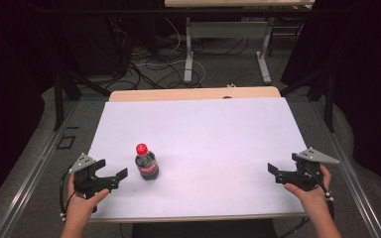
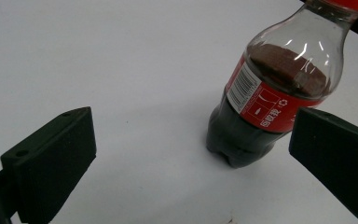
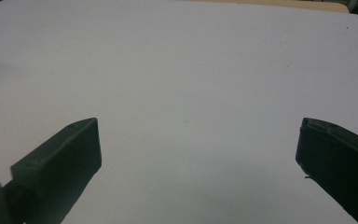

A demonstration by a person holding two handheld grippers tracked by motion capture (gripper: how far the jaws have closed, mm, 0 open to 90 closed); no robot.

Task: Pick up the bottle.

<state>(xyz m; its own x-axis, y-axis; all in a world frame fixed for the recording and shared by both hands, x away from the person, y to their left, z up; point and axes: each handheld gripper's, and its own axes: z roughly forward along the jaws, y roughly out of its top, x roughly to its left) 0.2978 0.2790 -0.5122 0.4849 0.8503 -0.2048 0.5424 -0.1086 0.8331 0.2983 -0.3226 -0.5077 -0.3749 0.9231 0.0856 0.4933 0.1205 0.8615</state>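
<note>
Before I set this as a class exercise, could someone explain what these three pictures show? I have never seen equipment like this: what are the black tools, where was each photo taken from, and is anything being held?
A person sits at a white-topped table holding a hand tool with a two-jaw black claw in each hand. The high view looks down from above: the left claw at the left, the right claw at the right. The other two pictures come from small cameras riding on each claw, looking out between its two black jaws.

On the table stands a small clear plastic bottle of dark cola with a red cap and red label, upright, close to the left claw. The left gripper view shows it just ahead, near one jaw.

Both claws stand open; nothing is held.
</note>
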